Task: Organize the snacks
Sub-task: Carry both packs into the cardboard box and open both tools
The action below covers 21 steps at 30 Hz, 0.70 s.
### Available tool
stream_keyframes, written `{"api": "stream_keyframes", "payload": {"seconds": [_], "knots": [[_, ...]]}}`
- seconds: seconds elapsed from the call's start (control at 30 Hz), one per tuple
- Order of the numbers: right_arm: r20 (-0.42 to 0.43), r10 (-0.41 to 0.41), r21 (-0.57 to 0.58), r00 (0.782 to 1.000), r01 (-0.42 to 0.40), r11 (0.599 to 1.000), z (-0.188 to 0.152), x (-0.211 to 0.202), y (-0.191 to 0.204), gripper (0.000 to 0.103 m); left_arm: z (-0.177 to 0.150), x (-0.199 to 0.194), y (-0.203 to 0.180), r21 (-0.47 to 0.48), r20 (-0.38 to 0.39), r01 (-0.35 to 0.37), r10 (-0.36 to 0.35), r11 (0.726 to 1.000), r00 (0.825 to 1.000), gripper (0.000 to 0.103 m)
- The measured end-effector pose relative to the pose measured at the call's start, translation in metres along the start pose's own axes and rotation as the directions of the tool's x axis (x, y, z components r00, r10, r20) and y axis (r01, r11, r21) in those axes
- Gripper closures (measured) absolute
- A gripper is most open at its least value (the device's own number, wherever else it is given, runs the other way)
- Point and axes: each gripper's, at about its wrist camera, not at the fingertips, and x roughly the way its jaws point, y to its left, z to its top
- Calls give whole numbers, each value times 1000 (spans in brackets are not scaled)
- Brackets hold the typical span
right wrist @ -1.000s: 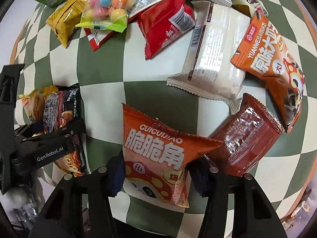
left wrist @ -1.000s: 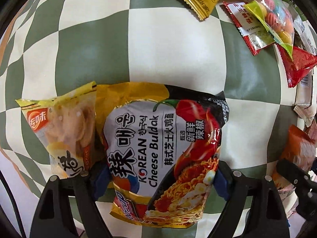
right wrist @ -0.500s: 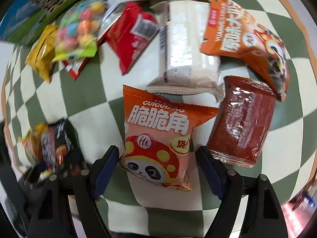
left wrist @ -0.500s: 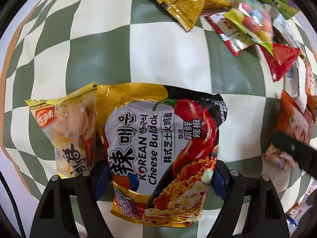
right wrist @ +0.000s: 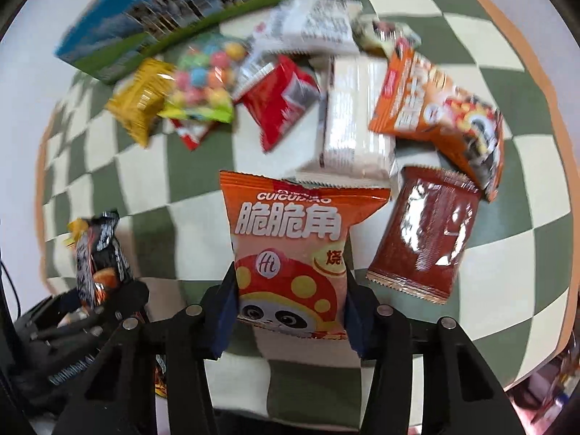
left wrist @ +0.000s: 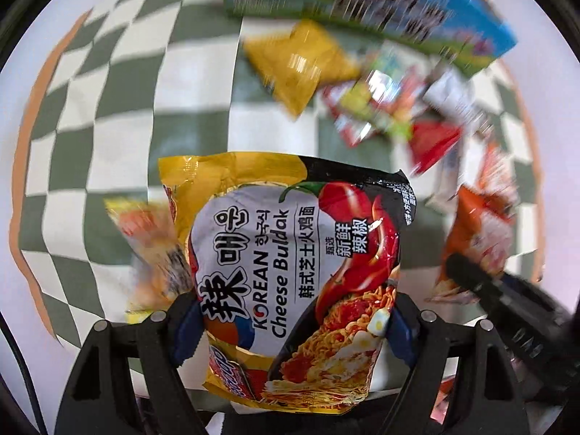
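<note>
The left gripper was clamped on the Cheese Buldak noodle packet, its blue pads pressed against the packet's two lower edges, and the packet hung above the counter. The right gripper was closed tight on the orange panda snack bag, pinching the bag's lower sides so that it stood off the surface. In the left wrist view a yellow chip bag lay on the cloth just behind the noodle packet's left edge.

The counter carried a green-and-white checkered cloth with an orange border, and plain white surface showed beyond that border. A dark red packet lay just right of the panda bag. Farther out sat a white wrapped pack, an orange packet overlapping its right side, a red pouch, a bag of coloured candy balls and a small yellow packet, all blurred. At the far edge lay a long blue-and-green box, its print unreadable.
</note>
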Motion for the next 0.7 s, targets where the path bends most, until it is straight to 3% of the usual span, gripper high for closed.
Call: {"api": "stream_keyframes", "payload": {"seconds": [0.13, 0.27, 0.33, 0.4, 0.5, 0.7], "knots": [[46, 75, -26, 996, -74, 997, 17, -46, -2, 51, 45, -49, 3, -35, 59, 95, -93, 995, 994, 22], [114, 168, -58, 979, -162, 985, 64, -101, -1, 51, 125, -101, 1, -42, 144, 185, -178, 982, 973, 22], [144, 203, -81, 969, -193, 978, 94, -121, 11, 51, 168, -105, -2, -61, 177, 214, -201, 975, 963, 22], [181, 228, -120, 957, -209, 971, 129, -141, 20, 51, 207, -98, -6, -71, 210, 198, -180, 978, 961, 22], [215, 231, -164, 949, -198, 966, 185, -141, 41, 51, 267, -90, -12, -67, 220, 146, -128, 987, 967, 22], [210, 167, -217, 963, -120, 969, 282, -97, 70, 51, 360, -33, -5, -77, 115, 59, -50, 995, 992, 22]]}}
